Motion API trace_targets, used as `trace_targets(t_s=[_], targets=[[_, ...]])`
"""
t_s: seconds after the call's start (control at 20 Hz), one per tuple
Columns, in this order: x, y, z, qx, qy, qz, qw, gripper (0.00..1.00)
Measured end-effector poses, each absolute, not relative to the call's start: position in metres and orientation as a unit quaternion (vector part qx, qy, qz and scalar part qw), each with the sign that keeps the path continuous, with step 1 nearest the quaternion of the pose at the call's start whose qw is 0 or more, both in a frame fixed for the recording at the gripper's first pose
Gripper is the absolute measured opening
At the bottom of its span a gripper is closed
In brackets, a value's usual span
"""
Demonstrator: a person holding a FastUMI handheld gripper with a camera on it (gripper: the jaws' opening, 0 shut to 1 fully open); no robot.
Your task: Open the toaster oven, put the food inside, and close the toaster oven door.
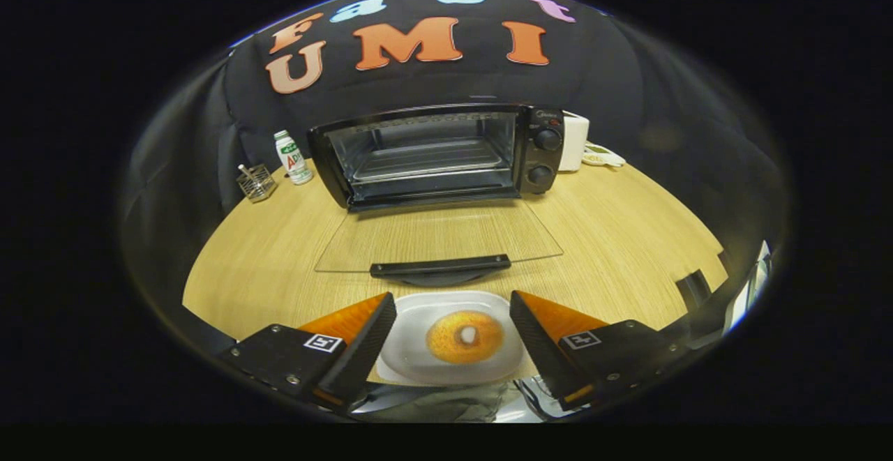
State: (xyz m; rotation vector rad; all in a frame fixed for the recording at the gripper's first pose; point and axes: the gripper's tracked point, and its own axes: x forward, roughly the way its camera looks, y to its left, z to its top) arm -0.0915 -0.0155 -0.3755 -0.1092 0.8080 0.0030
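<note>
A black toaster oven stands at the back of the wooden table. Its glass door is folded down flat toward me, the black handle at its near edge. The wire rack inside is bare. A golden bagel lies on a white plate just in front of the door handle. My gripper is open, one finger on each side of the plate, above it, and touching nothing.
Left of the oven stand a small white bottle and a wire holder. A white appliance and a cord sit behind the oven's right side. Two knobs are on the oven's right panel.
</note>
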Motion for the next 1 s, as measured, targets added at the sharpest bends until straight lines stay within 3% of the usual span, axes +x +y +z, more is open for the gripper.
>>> trace_targets(t_s=[0.85,0.9,0.95,1.0], targets=[[-0.127,-0.03,-0.442,-0.052,0.442,-0.011,0.896,0.98],[-0.128,-0.03,-0.441,-0.055,0.446,-0.01,0.893,0.96],[-0.129,-0.029,-0.441,-0.054,0.447,-0.008,0.893,0.83],[-0.13,-0.027,-0.44,-0.051,0.448,-0.007,0.892,0.79]])
